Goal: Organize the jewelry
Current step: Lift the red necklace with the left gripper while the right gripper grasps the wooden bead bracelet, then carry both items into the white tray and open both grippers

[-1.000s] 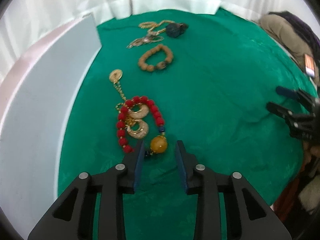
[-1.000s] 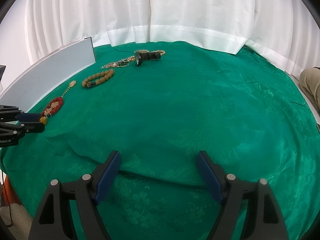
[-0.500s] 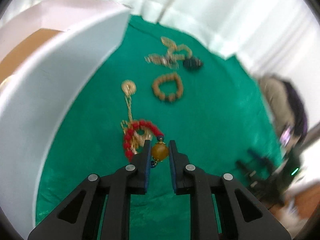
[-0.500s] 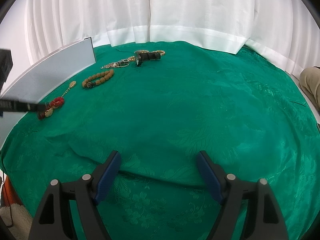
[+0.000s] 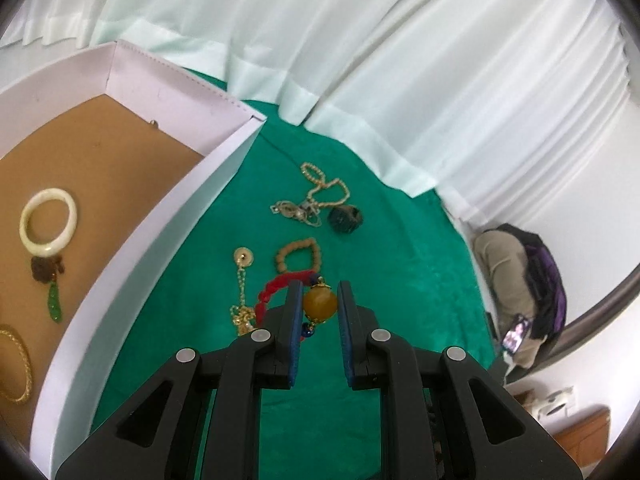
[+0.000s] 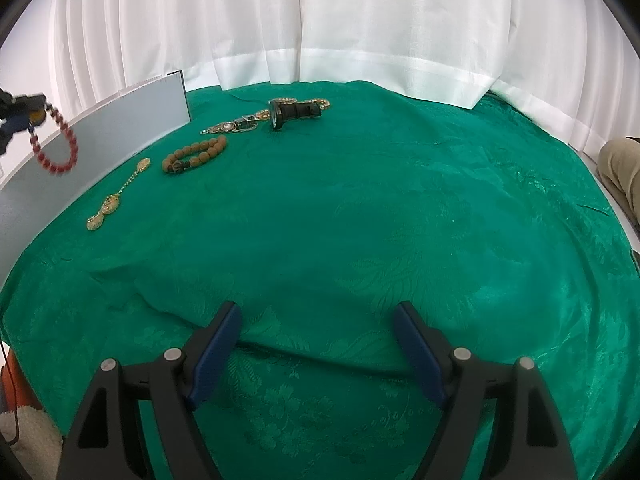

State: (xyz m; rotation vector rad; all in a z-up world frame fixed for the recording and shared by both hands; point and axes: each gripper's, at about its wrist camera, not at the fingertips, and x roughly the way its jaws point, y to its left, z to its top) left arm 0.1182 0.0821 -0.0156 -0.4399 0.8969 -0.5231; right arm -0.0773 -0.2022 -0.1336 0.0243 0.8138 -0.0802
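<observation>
Red bead bracelet point(image 5: 280, 286) hangs clamped in left tool point(image 5: 319, 306).

A red bead bracelet point(image 5: 276, 288) with a big amber bead point(image 5: 319, 305) hangs off the green cloth, its amber bead pinched in the left gripper point(image 5: 319, 312).

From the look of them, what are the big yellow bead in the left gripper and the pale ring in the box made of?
Big yellow bead: probably amber or resin, since it is translucent honey-coloured and glossy, with a gold cap. Pale ring: possibly jade, bone or plastic, as it is smooth, creamy and opaque with a soft shine. The pictures cannot settle either.
</observation>
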